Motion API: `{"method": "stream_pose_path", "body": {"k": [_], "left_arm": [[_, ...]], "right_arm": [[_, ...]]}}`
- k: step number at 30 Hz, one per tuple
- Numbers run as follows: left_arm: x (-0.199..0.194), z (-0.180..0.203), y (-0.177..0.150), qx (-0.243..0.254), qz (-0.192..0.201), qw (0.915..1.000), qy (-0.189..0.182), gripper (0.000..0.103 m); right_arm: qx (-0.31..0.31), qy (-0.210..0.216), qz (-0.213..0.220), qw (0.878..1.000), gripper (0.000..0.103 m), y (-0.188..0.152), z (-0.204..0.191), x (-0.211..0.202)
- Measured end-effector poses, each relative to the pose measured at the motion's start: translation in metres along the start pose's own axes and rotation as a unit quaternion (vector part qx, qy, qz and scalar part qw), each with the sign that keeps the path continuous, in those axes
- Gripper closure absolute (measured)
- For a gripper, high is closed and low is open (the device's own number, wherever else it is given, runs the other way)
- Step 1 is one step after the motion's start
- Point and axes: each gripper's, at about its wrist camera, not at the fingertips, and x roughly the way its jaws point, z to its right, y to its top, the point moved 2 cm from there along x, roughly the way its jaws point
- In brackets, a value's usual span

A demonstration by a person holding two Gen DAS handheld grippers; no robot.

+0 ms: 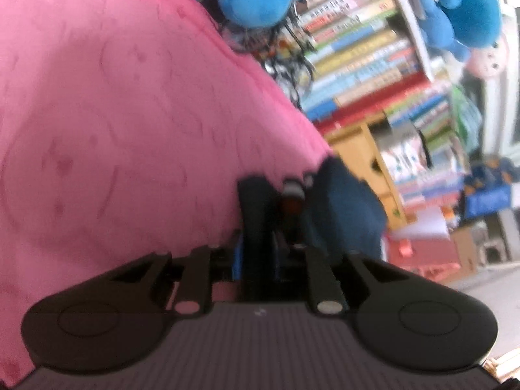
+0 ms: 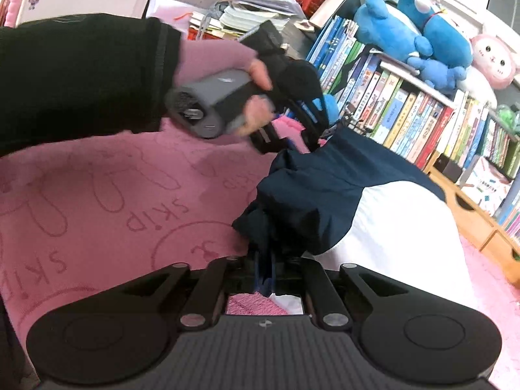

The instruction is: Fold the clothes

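The clothes are a navy and white garment (image 2: 341,195). It lies on a pink blanket (image 2: 107,195) with bunny shapes and letters on it.

In the right wrist view, the right gripper (image 2: 265,260) has its fingers close together. Dark navy cloth sits bunched right between them, so it is pinching the near edge of the garment. The cloth covers the fingertips, so they are hard to see. A bit of white cloth and pink blanket peeks through a gap in the gripper's body.

The same view shows the left gripper (image 2: 313,141) from the side, farther away. A hand (image 2: 256,97) in a pink cuff and a black sleeve (image 2: 81,74) holds its gray handle. Its tips poke down into the far top edge of the navy cloth. The fingers are near each other, but the fold hides where they touch.

The left wrist view is very blurry. Its fingers (image 1: 255,201) stand narrow, with something small and dark in the slot, and navy cloth (image 1: 344,208) is just to the right. It looks like a pinch on the garment edge, but the blur makes it hard to be sure. The pink blanket fills the left side of that view.

Behind are shelves of books (image 2: 406,120), blue plush toys (image 2: 416,32) and a pink plush toy (image 2: 494,61), partly cut off at the edge.
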Motion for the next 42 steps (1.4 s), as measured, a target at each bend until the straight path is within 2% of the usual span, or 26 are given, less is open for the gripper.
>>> {"method": "stream_pose_path", "body": {"k": [1, 3, 5, 7, 11, 16, 17, 19, 20, 22, 25, 26, 28, 30, 33, 36, 38, 40, 42], "left_arm": [[-0.002, -0.001, -0.003, -0.003, 0.001, 1.0, -0.004, 0.085], [-0.002, -0.001, -0.004, -0.006, 0.005, 1.0, -0.004, 0.088], [0.001, -0.002, -0.003, -0.009, 0.006, 0.9999, -0.005, 0.091], [0.002, -0.003, -0.002, -0.012, 0.006, 0.9999, -0.005, 0.092], [0.003, -0.006, -0.001, -0.013, 0.005, 0.9998, -0.011, 0.097], [0.006, -0.004, -0.002, 0.008, 0.014, 0.9998, -0.007, 0.098], [0.006, -0.003, -0.003, 0.012, 0.016, 0.9998, -0.006, 0.098], [0.006, -0.003, -0.003, 0.016, 0.017, 0.9997, -0.005, 0.098], [0.003, -0.002, -0.004, 0.019, 0.016, 0.9997, -0.001, 0.098], [-0.004, 0.0, -0.007, 0.031, 0.016, 0.9994, 0.009, 0.097], [-0.036, 0.015, -0.025, 0.112, 0.038, 0.992, 0.043, 0.093], [-0.047, 0.019, -0.032, 0.138, 0.044, 0.9882, 0.05, 0.092], [-0.075, 0.023, -0.057, 0.177, 0.049, 0.9819, 0.046, 0.091], [-0.098, 0.026, -0.085, 0.211, 0.047, 0.9753, 0.045, 0.09], [-0.116, 0.03, -0.126, 0.247, 0.016, 0.9686, 0.019, 0.087], [-0.116, 0.031, -0.151, 0.254, -0.022, 0.9667, -0.028, 0.082], [-0.107, 0.029, -0.157, 0.25, -0.033, 0.9672, -0.033, 0.081], [-0.102, 0.028, -0.156, 0.248, -0.02, 0.9682, -0.021, 0.081], [-0.103, 0.03, -0.154, 0.257, 0.0, 0.966, -0.03, 0.072]], "right_arm": [[-0.003, -0.009, -0.001, 1.0, 0.076, 0.002, -0.001, 0.001], [-0.005, -0.017, -0.004, 1.0, 0.07, 0.008, -0.003, 0.005], [-0.008, -0.005, -0.002, 1.0, 0.063, 0.016, -0.004, 0.01], [-0.003, 0.021, -0.004, 1.0, 0.062, 0.024, -0.004, 0.013], [0.04, 0.086, -0.038, 0.995, 0.081, 0.027, 0.006, 0.015], [0.059, 0.173, -0.051, 0.982, 0.086, 0.021, 0.008, -0.004], [0.057, 0.201, -0.05, 0.977, 0.095, 0.021, 0.005, -0.009], [0.051, 0.232, -0.044, 0.97, 0.094, 0.022, 0.002, -0.016], [0.05, 0.23, -0.039, 0.971, 0.093, 0.023, 0.002, -0.018], [0.067, 0.199, -0.032, 0.977, 0.091, 0.025, 0.01, -0.018], [0.115, 0.177, -0.024, 0.977, 0.091, 0.025, 0.032, -0.019], [0.126, 0.172, -0.02, 0.977, 0.087, 0.024, 0.041, -0.021], [0.146, 0.156, -0.013, 0.977, 0.079, 0.022, 0.054, -0.024], [0.171, 0.15, -0.011, 0.974, 0.077, 0.021, 0.066, -0.025], [0.168, 0.113, -0.027, 0.979, 0.077, 0.021, 0.062, -0.016], [0.156, 0.086, -0.034, 0.983, 0.077, 0.028, 0.054, -0.001], [0.173, 0.075, -0.034, 0.981, 0.077, 0.033, 0.05, 0.009], [0.181, 0.067, -0.039, 0.98, 0.077, 0.039, 0.049, 0.022], [0.173, 0.065, -0.042, 0.982, 0.077, 0.043, 0.048, 0.033]]}}
